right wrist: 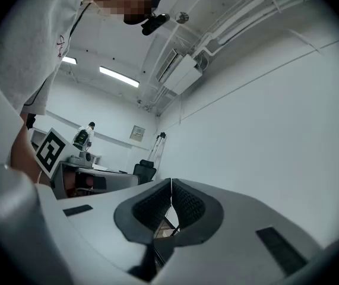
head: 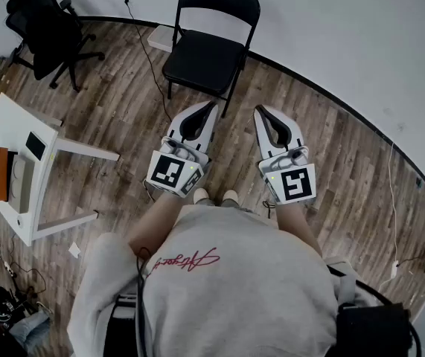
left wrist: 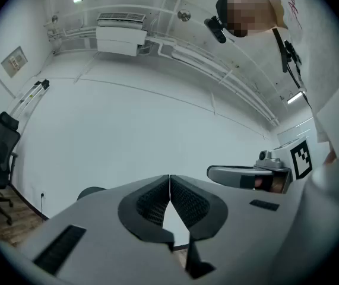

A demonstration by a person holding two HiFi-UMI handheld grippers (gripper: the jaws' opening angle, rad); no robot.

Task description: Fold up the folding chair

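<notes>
Folding chair (head: 205,58) unfolded ahead, untouched, L tongs (head: 212,105) & R tongs (head: 259,110) clenched, empty

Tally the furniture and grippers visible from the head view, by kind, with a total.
folding chair: 1
office chair: 1
white table: 1
grippers: 2 (left gripper, right gripper)
Total: 5

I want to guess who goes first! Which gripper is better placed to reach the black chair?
Probably the left gripper. Its tip is nearer the front of the folding chair, almost in line with the seat. The right gripper sits farther off to the side. Both are shut and empty.
</notes>
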